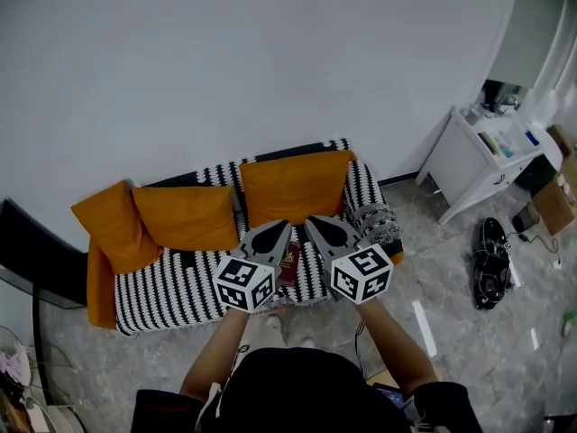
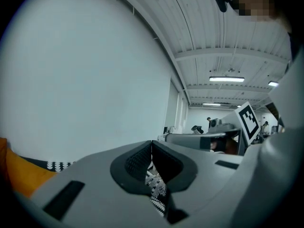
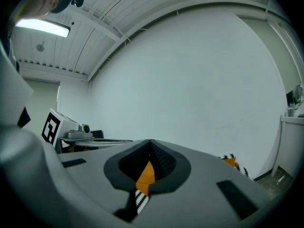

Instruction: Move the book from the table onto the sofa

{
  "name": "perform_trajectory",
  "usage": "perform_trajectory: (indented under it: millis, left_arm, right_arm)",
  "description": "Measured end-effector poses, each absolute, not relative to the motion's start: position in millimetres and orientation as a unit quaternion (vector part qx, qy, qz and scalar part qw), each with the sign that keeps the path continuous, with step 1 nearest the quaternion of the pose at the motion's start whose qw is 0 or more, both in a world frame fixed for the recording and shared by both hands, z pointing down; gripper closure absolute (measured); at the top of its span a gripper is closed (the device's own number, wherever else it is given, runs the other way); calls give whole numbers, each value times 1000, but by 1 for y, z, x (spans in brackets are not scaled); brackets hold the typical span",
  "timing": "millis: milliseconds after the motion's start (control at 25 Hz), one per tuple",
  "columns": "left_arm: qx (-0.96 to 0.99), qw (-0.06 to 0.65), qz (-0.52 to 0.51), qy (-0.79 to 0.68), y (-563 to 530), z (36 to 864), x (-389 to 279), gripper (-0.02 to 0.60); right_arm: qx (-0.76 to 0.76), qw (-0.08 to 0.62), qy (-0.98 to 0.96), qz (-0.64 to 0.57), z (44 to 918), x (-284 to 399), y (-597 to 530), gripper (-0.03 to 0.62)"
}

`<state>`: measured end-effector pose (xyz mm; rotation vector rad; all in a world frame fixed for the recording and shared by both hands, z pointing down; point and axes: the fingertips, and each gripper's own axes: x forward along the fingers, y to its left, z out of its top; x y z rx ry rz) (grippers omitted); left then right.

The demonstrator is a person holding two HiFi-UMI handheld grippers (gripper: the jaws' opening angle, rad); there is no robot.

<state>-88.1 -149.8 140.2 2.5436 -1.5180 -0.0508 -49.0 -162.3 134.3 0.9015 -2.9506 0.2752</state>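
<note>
Left tool (image 2: pixel 151 144) and right tool (image 3: pixel 150 142) clenched, empty, above the striped sofa (image 1: pixel 171 289); a maroon book (image 1: pixel 288 265) lies on it, against a white wall (image 1: pixel 270 61).

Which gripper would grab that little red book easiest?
Probably left. The left gripper shows right beside the red book, over the striped sofa; the right gripper is a bit farther. Both are shut and empty.
</note>
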Motion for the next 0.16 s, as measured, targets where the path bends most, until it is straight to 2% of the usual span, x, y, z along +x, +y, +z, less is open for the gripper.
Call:
perform_trajectory:
  millis: [160]
  left_arm:
    - [854,95,-32,-510,-150,137,-90,565]
  right_arm:
    - [293,32,-951,90,141,-51,-166,579]
